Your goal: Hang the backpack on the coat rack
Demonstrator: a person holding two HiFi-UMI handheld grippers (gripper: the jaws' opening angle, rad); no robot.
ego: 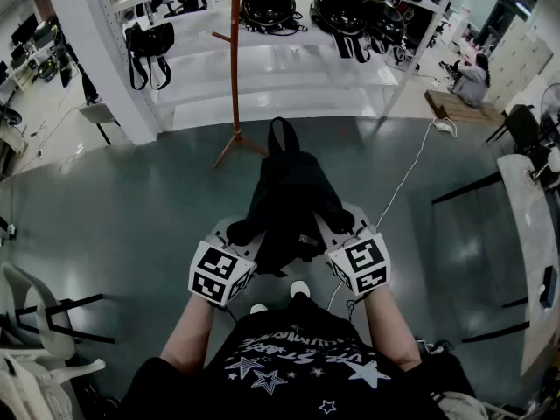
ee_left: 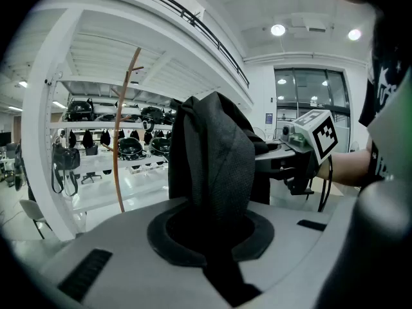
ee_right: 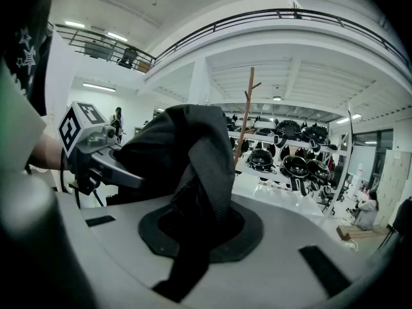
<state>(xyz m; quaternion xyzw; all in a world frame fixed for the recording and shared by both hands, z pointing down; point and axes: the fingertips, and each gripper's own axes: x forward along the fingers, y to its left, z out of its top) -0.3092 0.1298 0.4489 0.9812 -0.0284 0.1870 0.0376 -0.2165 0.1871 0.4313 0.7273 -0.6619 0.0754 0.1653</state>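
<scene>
A black backpack [ego: 289, 195] hangs in front of me, held up between both grippers above the grey floor. My left gripper [ego: 238, 232] is shut on its left shoulder strap [ee_left: 215, 166], which runs through the jaws. At the other side my right gripper [ego: 346, 223] is shut on the right strap [ee_right: 209, 166]. The top loop [ego: 282, 134] of the backpack points toward the coat rack. The brown wooden coat rack [ego: 234, 68] stands ahead on splayed feet, apart from the backpack; it also shows as a thin pole [ee_left: 118, 153] in the left gripper view and behind the fabric [ee_right: 245, 111] in the right gripper view.
White shelving [ego: 289, 55] with black helmets and bags stands behind the rack. A white cable [ego: 411, 169] runs over the floor to a power strip. A long table [ego: 529, 226] is at the right, chairs [ego: 35, 313] at the left. A person [ego: 472, 77] sits far right.
</scene>
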